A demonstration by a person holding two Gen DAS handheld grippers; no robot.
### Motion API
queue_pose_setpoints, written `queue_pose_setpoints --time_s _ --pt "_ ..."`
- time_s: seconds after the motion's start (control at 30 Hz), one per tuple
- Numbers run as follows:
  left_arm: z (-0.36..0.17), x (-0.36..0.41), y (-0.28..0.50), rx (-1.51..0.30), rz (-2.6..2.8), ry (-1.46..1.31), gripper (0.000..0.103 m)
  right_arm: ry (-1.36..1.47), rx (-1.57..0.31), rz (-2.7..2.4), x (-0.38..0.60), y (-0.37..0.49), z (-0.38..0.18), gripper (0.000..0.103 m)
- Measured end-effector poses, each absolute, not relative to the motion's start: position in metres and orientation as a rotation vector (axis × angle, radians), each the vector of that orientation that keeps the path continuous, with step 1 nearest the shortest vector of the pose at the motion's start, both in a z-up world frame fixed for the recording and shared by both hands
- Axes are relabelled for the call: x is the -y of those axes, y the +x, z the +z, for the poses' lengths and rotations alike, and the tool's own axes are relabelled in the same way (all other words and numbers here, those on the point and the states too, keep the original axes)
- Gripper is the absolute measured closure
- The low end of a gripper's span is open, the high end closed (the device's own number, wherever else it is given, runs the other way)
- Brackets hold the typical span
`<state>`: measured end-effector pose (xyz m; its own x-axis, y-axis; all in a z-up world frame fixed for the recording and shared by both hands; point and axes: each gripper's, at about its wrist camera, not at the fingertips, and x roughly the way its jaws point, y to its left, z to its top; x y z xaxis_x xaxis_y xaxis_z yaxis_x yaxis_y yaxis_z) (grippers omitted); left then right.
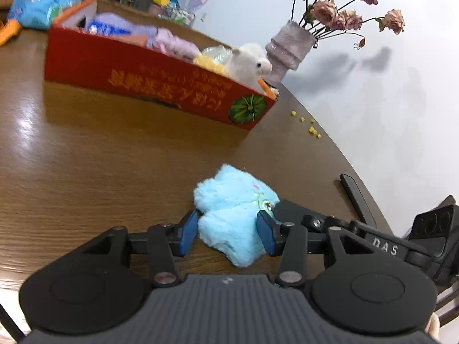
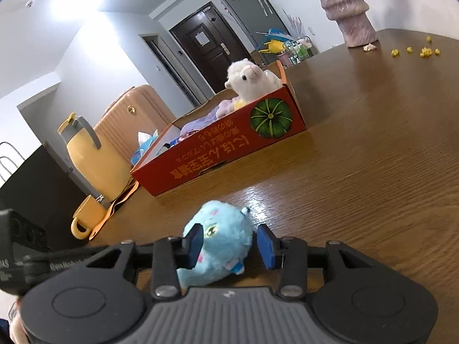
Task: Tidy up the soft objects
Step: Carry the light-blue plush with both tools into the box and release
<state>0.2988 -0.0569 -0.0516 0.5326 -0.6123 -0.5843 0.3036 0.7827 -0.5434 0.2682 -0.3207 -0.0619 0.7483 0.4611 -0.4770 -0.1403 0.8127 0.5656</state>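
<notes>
**On the wooden table, a blue plush sits between both grippers**

Across the brown wooden table (image 1: 86, 154) lies a long red cardboard box (image 1: 149, 83) printed with a green pumpkin and gold lettering. Soft things fill it: lilac fabric and, at the pumpkin end, a white alpaca plush (image 2: 249, 78) leaning over the rim. Beyond the box stands a pinkish vase (image 1: 289, 46) of dried roses, with yellow crumbs (image 1: 311, 129) scattered near it. Nearer the cameras, apart from the box, rests the light-blue plush toy (image 1: 232, 215).

The left gripper (image 1: 226, 233) stands partly open, the toy between its blue pads; the pads seem to brush the fur rather than squeeze it, though the fluff makes that hard to judge. The right gripper (image 2: 229, 246) is likewise partly open around the toy, its right pad clear of the fur.
</notes>
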Motion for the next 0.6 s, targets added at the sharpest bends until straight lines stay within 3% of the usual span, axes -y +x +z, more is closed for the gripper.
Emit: queue_pose_setpoints --time_s 0.1,0.27,0.4,0.6 --pt "-0.059 0.054 0.306 -0.856 -0.597 -0.460 0.061 0.547 -0.663 0.349 0.318 0.277 -0.068 0.070" --pt "-0.053 0.051 0.306 -0.841 -0.602 -0.465 0.066 0.564 -0.666 0.366 0.316 0.281 -0.064 0.073" --pt "-0.010 0.046 0.314 -0.705 -0.640 -0.411 0.066 0.501 -0.562 0.392 0.307 0.289 -0.023 0.073" --pt "0.050 0.040 0.414 -0.639 -0.637 -0.339 0.067 0.414 -0.453 0.396 0.285 0.381 0.042 0.073"
